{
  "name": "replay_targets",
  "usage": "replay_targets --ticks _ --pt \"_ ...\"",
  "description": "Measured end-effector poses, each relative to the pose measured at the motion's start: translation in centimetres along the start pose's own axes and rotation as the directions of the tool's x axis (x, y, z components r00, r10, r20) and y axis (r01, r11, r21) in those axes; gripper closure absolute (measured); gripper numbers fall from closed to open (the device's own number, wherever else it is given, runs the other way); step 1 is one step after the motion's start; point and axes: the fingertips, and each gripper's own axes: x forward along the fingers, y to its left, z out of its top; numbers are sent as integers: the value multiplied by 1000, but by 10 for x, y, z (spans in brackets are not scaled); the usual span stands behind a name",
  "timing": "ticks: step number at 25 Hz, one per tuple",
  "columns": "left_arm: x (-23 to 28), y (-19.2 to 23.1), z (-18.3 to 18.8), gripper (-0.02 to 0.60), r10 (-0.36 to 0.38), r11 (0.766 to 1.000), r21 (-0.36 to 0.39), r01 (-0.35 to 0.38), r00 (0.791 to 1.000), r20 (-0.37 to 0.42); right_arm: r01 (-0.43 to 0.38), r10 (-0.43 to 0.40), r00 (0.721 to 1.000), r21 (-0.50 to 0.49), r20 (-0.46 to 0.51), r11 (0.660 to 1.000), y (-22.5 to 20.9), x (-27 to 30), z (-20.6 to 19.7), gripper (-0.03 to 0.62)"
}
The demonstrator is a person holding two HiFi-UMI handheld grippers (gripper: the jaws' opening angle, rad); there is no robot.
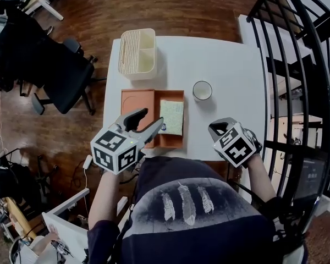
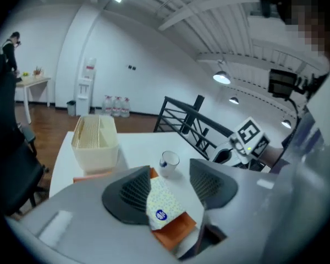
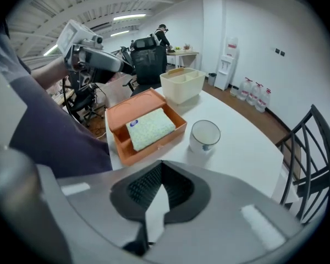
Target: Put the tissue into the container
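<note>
The tissue pack (image 1: 171, 116), pale green with small dots, lies flat in the right half of an orange tray (image 1: 137, 106) near the front of the white table (image 1: 231, 65). A cream ribbed container (image 1: 136, 53) stands behind the tray, at the table's back left. My left gripper (image 1: 153, 120) hovers over the tray's front edge with its jaws apart. In the left gripper view the tissue pack (image 2: 162, 202) shows between and below them, untouched. My right gripper (image 1: 215, 128) is at the table's front right, jaws together and holding nothing.
A white cup (image 1: 202, 90) stands right of the tray. A black office chair (image 1: 60, 70) is on the wooden floor to the left. A black metal railing (image 1: 297, 65) runs along the right side of the table.
</note>
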Motion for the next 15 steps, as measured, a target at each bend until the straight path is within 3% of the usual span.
replay_targets --ticks 3,6,8,11,15 --pt "-29 -18 30 567 -48 988 151 36 996 78 -18 19 999 -8 42 1000 1 -7 16 589" --pt "-40 -46 30 569 -175 954 250 163 984 24 -21 23 998 -33 66 999 7 -12 31 589" --pt "-41 -57 21 569 -232 934 272 230 972 -25 -37 41 996 -46 74 998 13 -12 39 589" --pt "-41 -53 7 568 -188 936 292 199 980 -63 -66 71 994 -59 84 996 24 -12 47 589" --pt "-47 -50 3 568 -171 945 276 175 985 -36 -68 73 992 -56 106 996 34 -13 49 590"
